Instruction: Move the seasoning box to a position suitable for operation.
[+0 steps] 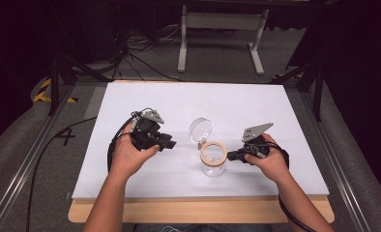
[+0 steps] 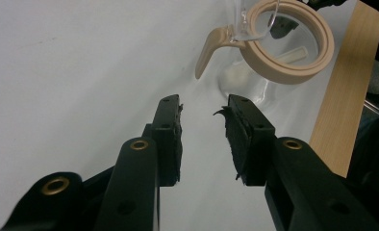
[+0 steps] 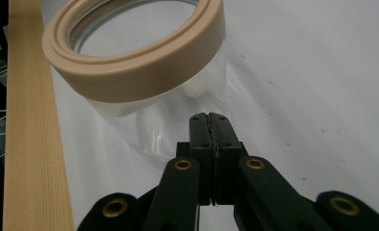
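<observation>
Clear jar [image 1: 213,163] on white worktop [image 1: 130,174], hinged lid [image 1: 200,129] up: likely rigid, slippery; grip tan collar [image 1: 213,152]. Left claw [image 1: 169,144] parted, empty; right claw [image 1: 230,155] closed, empty.

Jar [image 1: 213,159] stands between left gripper [image 1: 168,143] and right gripper [image 1: 231,155]

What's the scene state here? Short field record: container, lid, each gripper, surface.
container: clear jar with beige rim ring, upright on the white board
lid: clear round lid, swung open, tilted up behind the jar mouth
left gripper: jaws open, holding nothing, left of the jar and apart from it
right gripper: jaws shut on nothing, tip just right of the jar; contact cannot be told
surface: white board on a wooden table
</observation>
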